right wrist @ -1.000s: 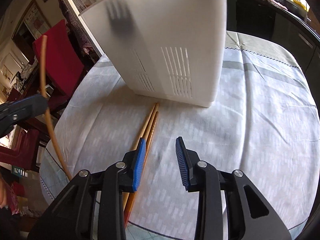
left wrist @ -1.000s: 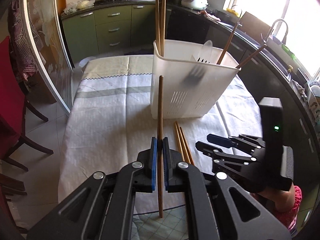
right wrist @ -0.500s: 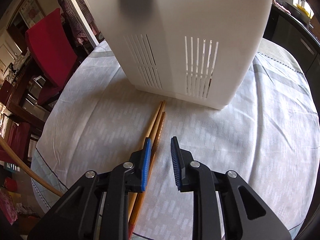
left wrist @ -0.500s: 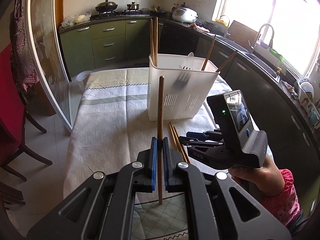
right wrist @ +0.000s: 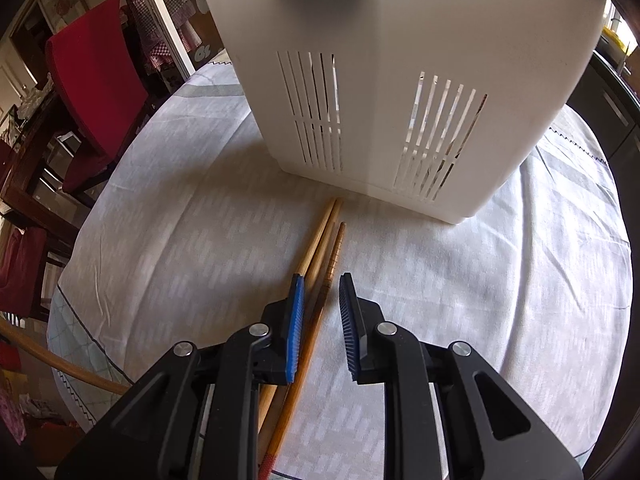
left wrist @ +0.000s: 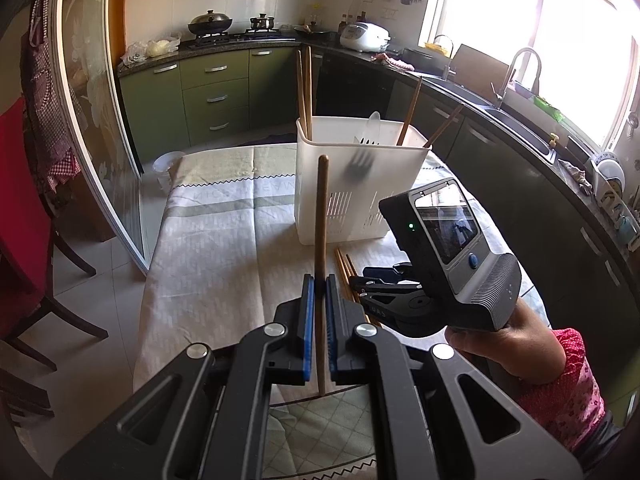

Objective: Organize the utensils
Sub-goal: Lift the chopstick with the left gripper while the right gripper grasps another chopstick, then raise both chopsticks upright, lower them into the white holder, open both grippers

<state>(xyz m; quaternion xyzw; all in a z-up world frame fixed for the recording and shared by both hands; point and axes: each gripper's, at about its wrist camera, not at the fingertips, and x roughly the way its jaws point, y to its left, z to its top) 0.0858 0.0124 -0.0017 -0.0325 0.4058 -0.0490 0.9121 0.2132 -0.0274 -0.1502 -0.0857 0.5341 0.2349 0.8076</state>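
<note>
My left gripper (left wrist: pixel 319 280) is shut on a wooden chopstick (left wrist: pixel 321 216) and holds it upright above the table, in front of the white slotted utensil basket (left wrist: pixel 340 184). The basket holds several chopsticks, a white spoon and a fork. My right gripper (right wrist: pixel 320 280) is open, low over the tablecloth, its jaws on either side of three wooden chopsticks (right wrist: pixel 320 240) that lie in front of the basket (right wrist: pixel 400 80). The right gripper also shows in the left wrist view (left wrist: pixel 360 278), beside those chopsticks (left wrist: pixel 346 264).
The table has a pale patterned cloth (right wrist: pixel 500 280). A red chair (right wrist: pixel 96 72) stands to the left of the table. Kitchen counters, a sink (left wrist: pixel 516 92) and green cabinets (left wrist: pixel 216 96) line the back and right. The held chopstick's lower end (right wrist: pixel 60 364) shows at the right view's left edge.
My left gripper has drawn back and up with its chopstick. My right gripper has moved forward over the lying chopsticks, narrowing half a second ago and now wider around them.
</note>
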